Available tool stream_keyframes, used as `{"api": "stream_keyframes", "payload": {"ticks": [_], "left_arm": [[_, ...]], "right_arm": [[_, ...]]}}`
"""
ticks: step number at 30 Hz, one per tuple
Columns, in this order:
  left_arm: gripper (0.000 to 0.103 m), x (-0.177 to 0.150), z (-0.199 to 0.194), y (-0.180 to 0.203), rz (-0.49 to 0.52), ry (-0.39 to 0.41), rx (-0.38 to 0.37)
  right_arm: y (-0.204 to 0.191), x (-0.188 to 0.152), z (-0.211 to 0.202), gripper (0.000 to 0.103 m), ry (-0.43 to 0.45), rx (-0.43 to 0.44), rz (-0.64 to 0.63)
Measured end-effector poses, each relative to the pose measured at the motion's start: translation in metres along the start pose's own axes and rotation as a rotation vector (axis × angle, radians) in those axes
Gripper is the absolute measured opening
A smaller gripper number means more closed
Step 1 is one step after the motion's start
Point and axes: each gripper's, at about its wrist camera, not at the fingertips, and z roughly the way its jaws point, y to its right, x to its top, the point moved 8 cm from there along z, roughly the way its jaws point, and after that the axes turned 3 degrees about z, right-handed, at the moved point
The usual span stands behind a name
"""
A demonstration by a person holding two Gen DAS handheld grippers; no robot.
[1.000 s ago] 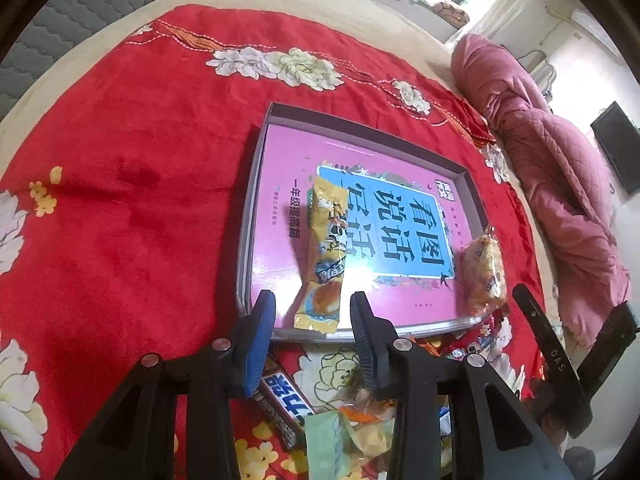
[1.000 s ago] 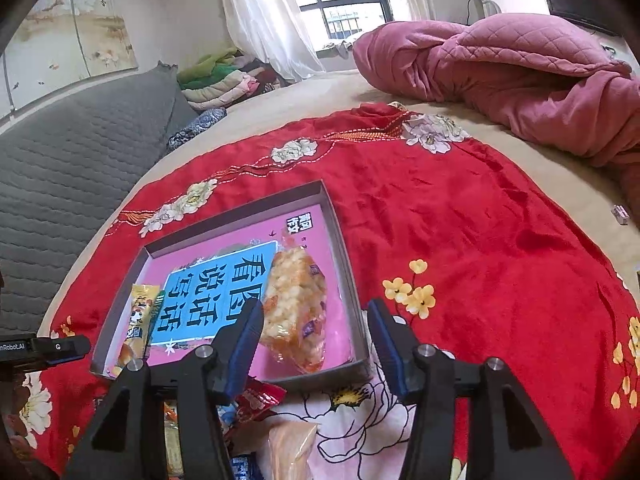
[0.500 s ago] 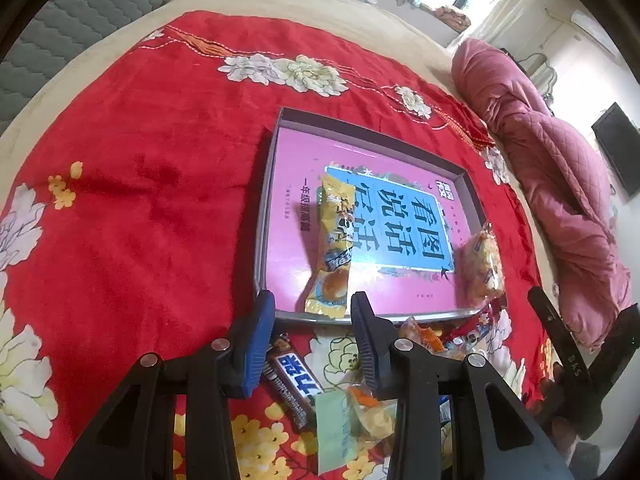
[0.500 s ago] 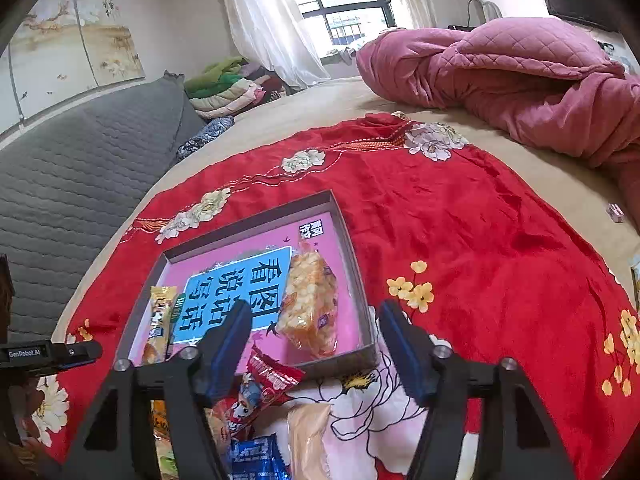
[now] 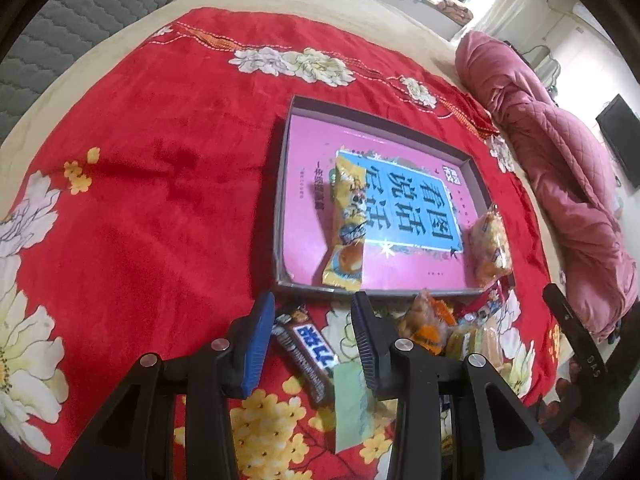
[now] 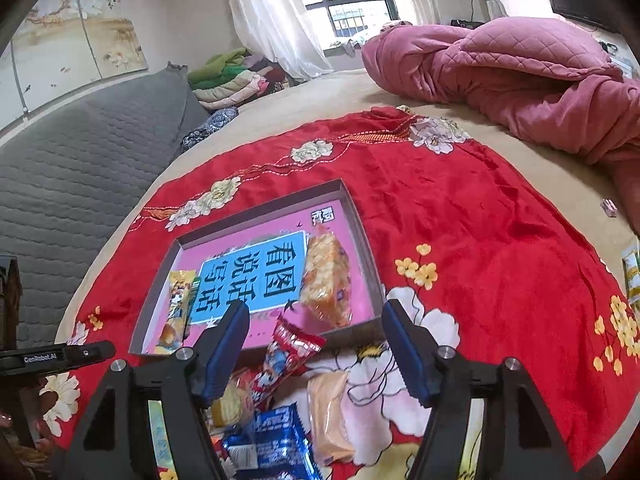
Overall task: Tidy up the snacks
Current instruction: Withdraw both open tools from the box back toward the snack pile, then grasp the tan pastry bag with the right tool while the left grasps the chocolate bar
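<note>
1. Left wrist view: the left tool (image 5: 314, 334) hangs at lower centre with its jaws apart and empty. A Snickers bar (image 5: 310, 350) lies on the red floral blanket (image 5: 152, 184) under the gap. The shallow box (image 5: 280, 200) sits just above, holding a yellow cake packet (image 5: 348, 228) and an orange snack bag (image 5: 490, 248).

2. Right wrist view: the right tool (image 6: 316, 350) stands wide apart and empty. A red snack packet (image 6: 290, 350) lies below the gap, leaning on the box's near rim; a blue wrapper (image 6: 276, 444) lies lower.

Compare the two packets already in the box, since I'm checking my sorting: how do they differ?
The yellow packet is long, narrow and opaque; the clear orange-filled packet is shorter, wider and see-through. The yellow one lies nearer the box's left wall, the clear one against the right. Both lie flat.
</note>
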Motion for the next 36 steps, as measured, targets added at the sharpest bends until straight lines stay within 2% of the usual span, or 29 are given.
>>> {"api": "stream_keyframes", "payload": {"ticks": [18,25,36], "left_arm": [[0.043,-0.024,-0.002,-0.015,-0.046,-0.054,0.003],[0.043,-0.04,0.003,-0.015,-0.047,-0.091,-0.001],[0.043,-0.058,0.016,-0.015,-0.073,-0.141,-0.021]], "right_arm": [[0.001,-0.034,-0.013,0.069,-0.099,-0.03,0.004],[0.014,-0.053,-0.004,0.069,-0.194,-0.088,0.017],[0.012,-0.072,0.009,0.069,-0.276,-0.091,-0.021]]}}
